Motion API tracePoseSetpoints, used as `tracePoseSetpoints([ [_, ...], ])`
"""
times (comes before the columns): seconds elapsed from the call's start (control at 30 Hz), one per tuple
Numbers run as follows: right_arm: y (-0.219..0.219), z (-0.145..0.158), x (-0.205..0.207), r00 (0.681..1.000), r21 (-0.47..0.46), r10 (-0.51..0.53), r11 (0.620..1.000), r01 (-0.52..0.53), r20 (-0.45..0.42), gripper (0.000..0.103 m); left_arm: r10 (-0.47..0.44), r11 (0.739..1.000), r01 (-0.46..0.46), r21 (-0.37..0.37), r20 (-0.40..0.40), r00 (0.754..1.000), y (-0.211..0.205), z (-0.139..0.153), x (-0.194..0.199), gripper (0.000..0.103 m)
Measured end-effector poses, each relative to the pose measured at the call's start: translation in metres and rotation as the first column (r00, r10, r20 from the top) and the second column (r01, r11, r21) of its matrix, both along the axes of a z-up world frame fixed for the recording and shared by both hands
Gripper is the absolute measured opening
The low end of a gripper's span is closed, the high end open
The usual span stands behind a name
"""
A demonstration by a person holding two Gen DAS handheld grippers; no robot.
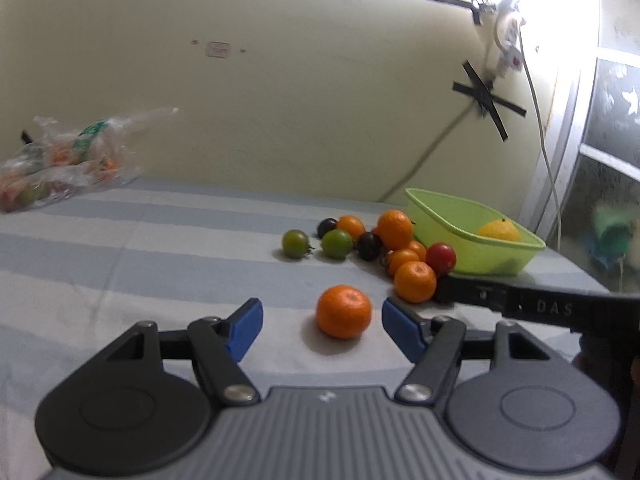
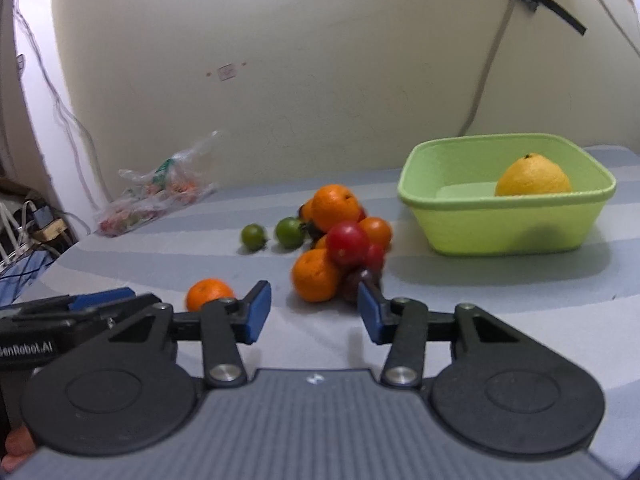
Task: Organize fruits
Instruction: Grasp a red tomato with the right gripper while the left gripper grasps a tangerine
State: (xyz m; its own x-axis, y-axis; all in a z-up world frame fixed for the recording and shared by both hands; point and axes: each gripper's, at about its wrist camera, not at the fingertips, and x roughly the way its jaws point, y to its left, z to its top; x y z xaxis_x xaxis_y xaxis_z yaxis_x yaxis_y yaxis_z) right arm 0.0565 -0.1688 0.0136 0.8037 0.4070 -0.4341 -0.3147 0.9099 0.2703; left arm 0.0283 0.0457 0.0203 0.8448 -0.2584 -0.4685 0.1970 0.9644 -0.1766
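One lone tangerine (image 1: 343, 311) framed by left gripper (image 1: 322, 325), jaws spread, not touching. Advance, centre, pinch gently. Right gripper (image 2: 314, 313) half-spread, holding nothing.

At the left of the frame, the crumpled clear plastic bag (image 1: 60, 160) is blurred, its contents unreadable. The yellow round fruit (image 1: 500, 230) sits half hidden behind the lime-green plastic basket's (image 1: 480, 256) rim.

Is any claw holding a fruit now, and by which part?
Nothing is held. The left claw stands open around a lone orange without touching it. The right claw is open and empty.
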Motion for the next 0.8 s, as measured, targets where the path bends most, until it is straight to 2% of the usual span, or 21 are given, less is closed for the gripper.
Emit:
tracePoseSetpoints([
  [0.1, -0.003, 0.002, 0.008, 1.0, -0.014, -0.021, 1.0, 0.021, 0.004, 0.048, -0.031, 0.999, 0.031, 0.027, 0.007, 0.999, -0.012, 0.002, 0.008, 0.067],
  [0.2, -0.004, 0.005, 0.022, 1.0, -0.021, -0.019, 1.0, 0.019, 0.001, 0.046, -0.023, 0.998, 0.022, 0.061, 0.008, 1.0, -0.021, -0.001, 0.014, 0.067],
  [0.33, -0.003, 0.007, 0.04, 1.0, -0.019, -0.014, 1.0, 0.014, 0.0, 0.045, -0.028, 0.997, 0.031, 0.066, -0.047, 0.999, -0.023, -0.004, 0.028, 0.069],
  [0.4, -0.001, 0.003, 0.05, 0.999, -0.021, -0.002, 1.0, 0.001, -0.038, 0.033, -0.035, 0.996, 0.042, 0.084, -0.081, 0.996, -0.027, -0.007, 0.034, 0.065],
  [0.43, -0.004, 0.002, 0.05, 0.999, -0.005, 0.002, 1.0, -0.003, -0.039, 0.031, -0.042, 0.995, 0.05, 0.085, -0.095, 0.995, -0.028, -0.008, 0.037, 0.059],
  [0.47, -0.005, 0.003, 0.046, 1.0, 0.002, 0.0, 1.0, 0.001, -0.029, 0.031, -0.055, 0.995, 0.063, 0.073, -0.103, 0.993, -0.027, -0.009, 0.037, 0.043],
  [0.5, -0.007, 0.005, 0.04, 1.0, 0.007, -0.005, 1.0, 0.005, -0.008, 0.031, -0.053, 0.996, 0.061, 0.068, -0.107, 0.993, -0.026, -0.01, 0.038, 0.039],
  [0.63, -0.012, 0.016, 0.011, 0.998, -0.012, 0.005, 1.0, -0.004, 0.065, 0.031, -0.066, 0.998, 0.067, 0.003, -0.106, 0.992, -0.016, -0.01, 0.035, 0.038],
  [0.8, -0.013, 0.008, -0.023, 0.997, -0.078, 0.068, 0.995, -0.065, 0.035, 0.031, -0.114, 0.993, 0.114, -0.008, -0.106, 0.988, -0.025, -0.009, 0.018, 0.038],
])
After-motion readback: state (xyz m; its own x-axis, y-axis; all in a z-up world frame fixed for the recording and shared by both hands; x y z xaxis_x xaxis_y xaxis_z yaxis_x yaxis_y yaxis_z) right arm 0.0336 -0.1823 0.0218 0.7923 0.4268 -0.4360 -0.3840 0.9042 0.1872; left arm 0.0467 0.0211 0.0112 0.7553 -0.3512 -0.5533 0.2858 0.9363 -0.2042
